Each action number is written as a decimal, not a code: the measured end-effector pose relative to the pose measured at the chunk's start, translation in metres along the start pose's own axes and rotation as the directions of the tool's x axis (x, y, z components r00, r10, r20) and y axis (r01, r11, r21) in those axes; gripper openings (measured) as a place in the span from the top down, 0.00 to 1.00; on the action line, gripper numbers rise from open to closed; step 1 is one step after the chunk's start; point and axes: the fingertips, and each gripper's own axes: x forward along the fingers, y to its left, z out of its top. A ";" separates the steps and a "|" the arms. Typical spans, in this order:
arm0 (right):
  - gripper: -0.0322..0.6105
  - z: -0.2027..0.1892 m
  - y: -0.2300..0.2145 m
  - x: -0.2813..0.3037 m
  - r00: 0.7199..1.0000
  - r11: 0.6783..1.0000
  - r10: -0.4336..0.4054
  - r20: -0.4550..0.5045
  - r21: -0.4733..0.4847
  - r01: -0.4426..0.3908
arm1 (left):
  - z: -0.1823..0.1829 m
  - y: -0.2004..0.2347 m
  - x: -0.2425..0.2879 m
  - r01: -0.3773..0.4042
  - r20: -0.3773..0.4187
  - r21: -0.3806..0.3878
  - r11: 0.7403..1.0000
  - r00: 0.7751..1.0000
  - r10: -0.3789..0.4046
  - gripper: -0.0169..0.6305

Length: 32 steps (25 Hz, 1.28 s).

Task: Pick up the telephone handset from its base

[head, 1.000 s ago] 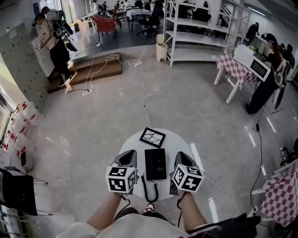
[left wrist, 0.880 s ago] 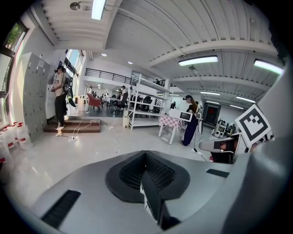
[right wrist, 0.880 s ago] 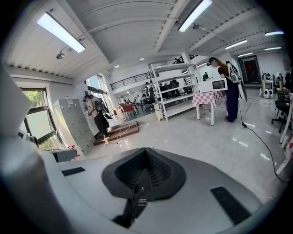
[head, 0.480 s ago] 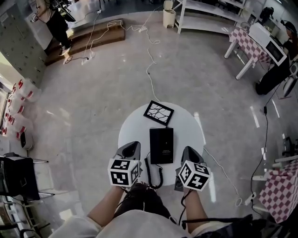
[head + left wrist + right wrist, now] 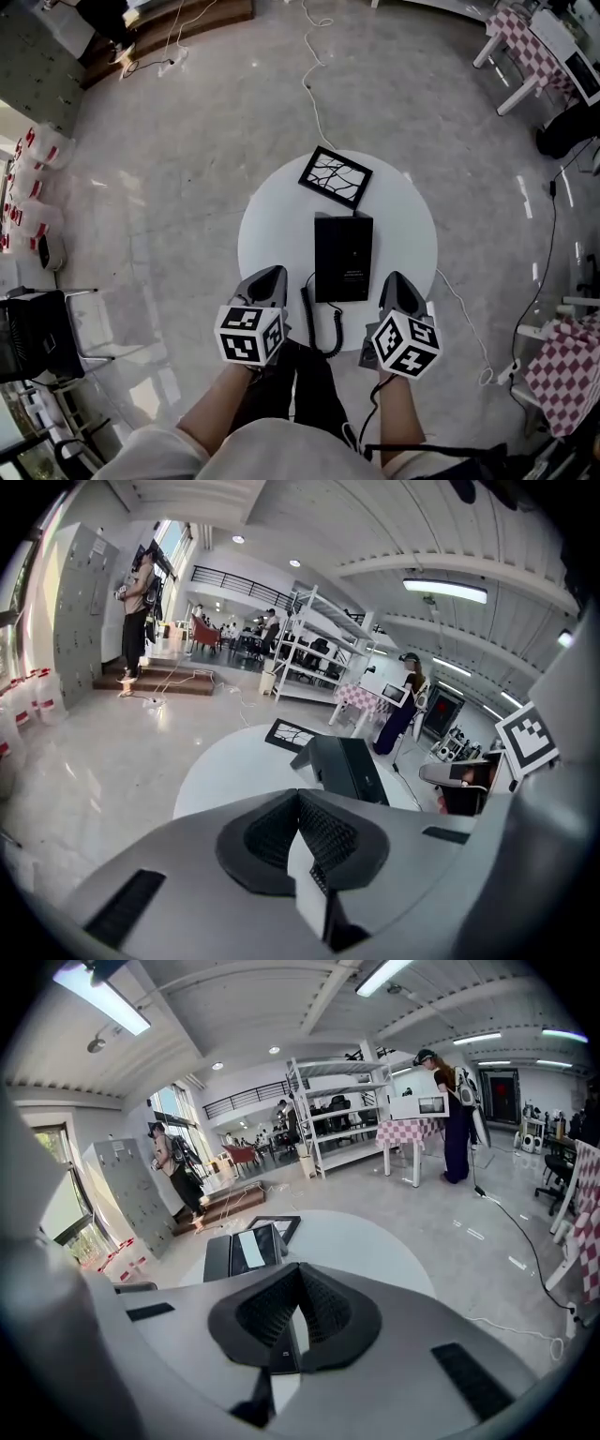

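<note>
Since both gripper views look straight down the pads, I can log the jaws first: the left gripper (image 5: pixel 270 277) is closed tight with nothing between its pads, and the right gripper (image 5: pixel 397 280) is the same, pads together and empty. Each hangs over the near rim of the round white table (image 5: pixel 272 225), angled downward, one to either side of the telephone (image 5: pixel 343 256) and touching nothing.

Between the two, a black coiled cord (image 5: pixel 319 330) loops off the table's near edge and runs up to the phone's near left corner.

The handset (image 5: pixel 217 1258) sits seated on its base, along the left side as far as I can make out.

Past the phone, near the far rim, a black picture frame (image 5: pixel 336 175) with a branching pattern lies flat.

Beyond the table: a pale cable (image 5: pixel 314 84) trailing across grey floor, white shelving (image 5: pixel 337 1115), a person (image 5: pixel 139 611) by grey lockers.
</note>
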 end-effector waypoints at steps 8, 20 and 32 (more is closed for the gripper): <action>0.91 -0.018 0.001 0.004 0.999 1.000 -0.014 -0.041 0.004 0.014 | -0.016 -0.015 0.021 0.059 -0.059 0.025 0.998 0.997 -0.057 0.95; 0.91 -0.023 -0.014 0.005 0.998 0.999 -0.031 -0.054 0.019 0.032 | -0.022 -0.032 0.037 0.130 -0.107 -0.003 0.992 0.986 -0.129 0.94; 0.91 -0.025 -0.028 -0.001 0.997 0.998 -0.049 -0.061 0.025 0.050 | -0.029 -0.049 0.049 0.220 -0.144 -0.054 0.974 0.964 -0.226 0.69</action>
